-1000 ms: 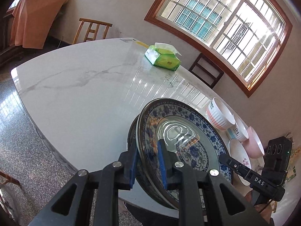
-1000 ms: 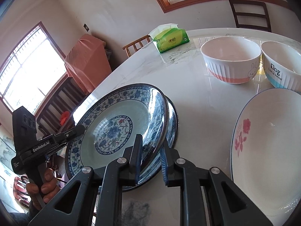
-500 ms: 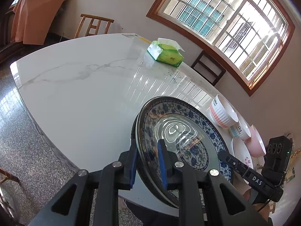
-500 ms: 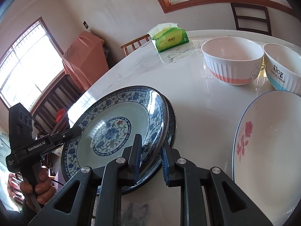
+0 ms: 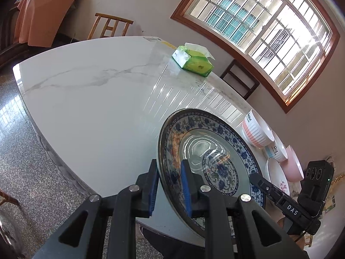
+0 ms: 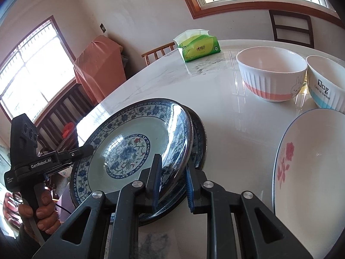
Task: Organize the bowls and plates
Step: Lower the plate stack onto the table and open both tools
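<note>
Plates first: we hold the top plate (image 6: 129,151) by opposite rims, tilted above a second blue-patterned plate (image 6: 199,138) that lies on the marble table (image 5: 97,108) near its front edge. Our left gripper (image 5: 168,185) has its blue pads clamped on the plate's left rim; in the right view it shows at the left, gripped by a hand (image 6: 41,213). Our right gripper (image 6: 172,183) is closed on the opposite rim. To the right lies a white plate with a red rose (image 6: 312,172). Behind it stand a pink-banded bowl (image 6: 271,75) and a blue-banded bowl (image 6: 327,82), side by side. A green tissue pack (image 6: 200,47) lies further back.
</note>
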The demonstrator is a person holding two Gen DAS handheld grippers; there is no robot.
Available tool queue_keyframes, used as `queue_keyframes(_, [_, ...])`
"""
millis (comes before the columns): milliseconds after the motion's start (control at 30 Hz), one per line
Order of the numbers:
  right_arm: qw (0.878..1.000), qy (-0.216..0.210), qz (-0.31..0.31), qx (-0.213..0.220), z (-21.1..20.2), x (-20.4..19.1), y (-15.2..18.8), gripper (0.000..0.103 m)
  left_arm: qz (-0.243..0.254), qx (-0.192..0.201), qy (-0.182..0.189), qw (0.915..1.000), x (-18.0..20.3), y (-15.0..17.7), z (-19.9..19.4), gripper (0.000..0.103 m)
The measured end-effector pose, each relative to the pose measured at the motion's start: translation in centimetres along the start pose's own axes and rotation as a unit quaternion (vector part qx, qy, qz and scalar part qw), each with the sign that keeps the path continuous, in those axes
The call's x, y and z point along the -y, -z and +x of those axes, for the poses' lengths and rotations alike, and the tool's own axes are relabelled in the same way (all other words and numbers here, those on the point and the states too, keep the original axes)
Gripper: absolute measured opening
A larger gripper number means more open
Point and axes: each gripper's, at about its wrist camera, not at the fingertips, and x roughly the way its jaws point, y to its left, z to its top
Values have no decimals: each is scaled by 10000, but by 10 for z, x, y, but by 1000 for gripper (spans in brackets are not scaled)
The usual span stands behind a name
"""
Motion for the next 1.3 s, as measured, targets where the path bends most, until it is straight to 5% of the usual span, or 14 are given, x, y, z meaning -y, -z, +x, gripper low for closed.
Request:
queue_keyframes(300, [9999,-36,135,69,0,5,-1,19,-103,-79,-27,9999,-5,2,4,26])
queue_keyframes(533, [9997,29,134,181,-1,5,-1,21,240,318,-489,9980,6,-2,-7,44])
queue_keyframes(767, [9995,200,-59,257,0,-3,0,28,61,296,-317,9990,4,4,-9,44])
queue_keyframes(1067, [9937,760,-768,294,6,-28,0,55,253,354,-414,9982,10,10,-13,44])
queue_keyframes(1300, [9711,1685,-1605,537,12,-57,3,87,247,315,-399,9984,10,13,-14,44])
